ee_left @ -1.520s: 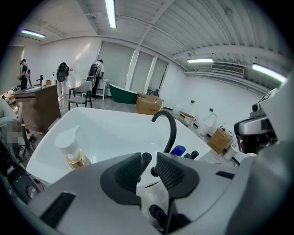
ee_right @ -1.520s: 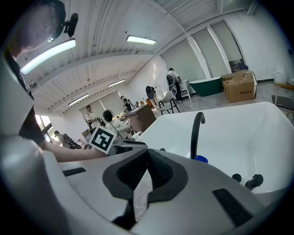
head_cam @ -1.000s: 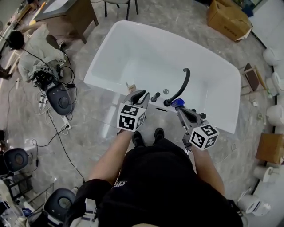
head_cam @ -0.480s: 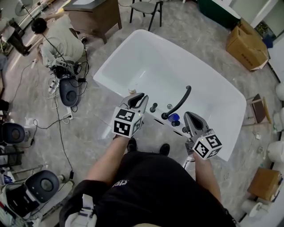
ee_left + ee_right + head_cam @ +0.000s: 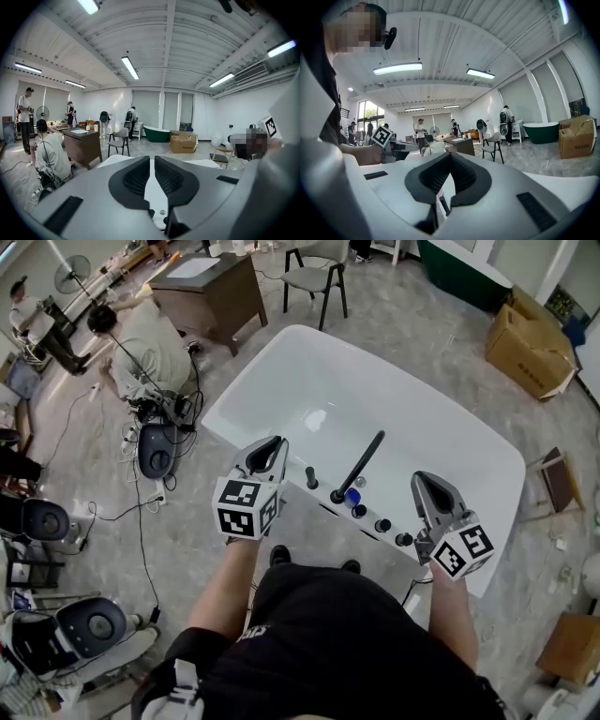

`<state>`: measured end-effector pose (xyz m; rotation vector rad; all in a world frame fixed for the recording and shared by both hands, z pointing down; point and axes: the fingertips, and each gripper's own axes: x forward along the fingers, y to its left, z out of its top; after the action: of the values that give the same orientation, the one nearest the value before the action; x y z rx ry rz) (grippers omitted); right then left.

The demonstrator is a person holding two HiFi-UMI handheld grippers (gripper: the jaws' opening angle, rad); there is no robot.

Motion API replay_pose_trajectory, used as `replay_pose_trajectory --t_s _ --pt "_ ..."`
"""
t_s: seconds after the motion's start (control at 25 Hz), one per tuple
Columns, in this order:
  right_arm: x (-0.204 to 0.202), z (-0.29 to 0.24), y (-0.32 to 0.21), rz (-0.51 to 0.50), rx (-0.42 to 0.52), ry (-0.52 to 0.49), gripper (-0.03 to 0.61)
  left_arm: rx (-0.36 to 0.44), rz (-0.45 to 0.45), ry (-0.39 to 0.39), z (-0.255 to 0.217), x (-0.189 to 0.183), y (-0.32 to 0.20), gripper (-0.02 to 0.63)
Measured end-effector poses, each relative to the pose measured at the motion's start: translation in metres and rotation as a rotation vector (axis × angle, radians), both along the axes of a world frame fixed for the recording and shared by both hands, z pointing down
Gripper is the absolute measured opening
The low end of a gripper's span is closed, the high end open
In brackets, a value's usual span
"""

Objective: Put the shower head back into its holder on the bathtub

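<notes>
Head view: a white bathtub [image 5: 309, 371] stands on a grey floor, seen from above. The black shower head [image 5: 362, 463] is a long slim wand. Its lower end sits at a round black holder [image 5: 336, 495] on the tub's near rim, and its far end leans out over the basin. A row of small black knobs [image 5: 382, 525] runs along the same rim to the right.

The left tongs [image 5: 274, 442] hover just left of the holder, touching nothing. The right tongs [image 5: 420, 479] hover over the rim to the right, also apart from the wand.

Left gripper view: the left tongs [image 5: 152, 159] have just been closing and are all but clenched, with only a thin slit left and nothing in it.

Right gripper view: the right tongs [image 5: 450, 155] are clenched tip to tip and empty.
</notes>
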<state>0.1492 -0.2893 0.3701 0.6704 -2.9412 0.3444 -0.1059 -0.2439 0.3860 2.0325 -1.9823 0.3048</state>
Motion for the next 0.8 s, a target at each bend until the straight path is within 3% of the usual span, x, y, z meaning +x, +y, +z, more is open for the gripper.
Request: replay_pose_trajectory --t_s 0.32,0.48,0.8 --pt "0.04 -0.035 -0.016 0.148 0.105 -0.065 0.012 0.005 -0.029 -0.009 -0.011 -0.013 0.016 0.035" --pt "0.025 -0.05 -0.013 0.178 0.14 -0.064 0.012 0.019 -0.021 -0.011 -0.022 -0.027 0.014 0.034" --pt "-0.012 -0.05 0.0 0.143 0.143 -0.078 0.011 0.035 0.008 -0.01 -0.026 -0.041 0.015 0.034"
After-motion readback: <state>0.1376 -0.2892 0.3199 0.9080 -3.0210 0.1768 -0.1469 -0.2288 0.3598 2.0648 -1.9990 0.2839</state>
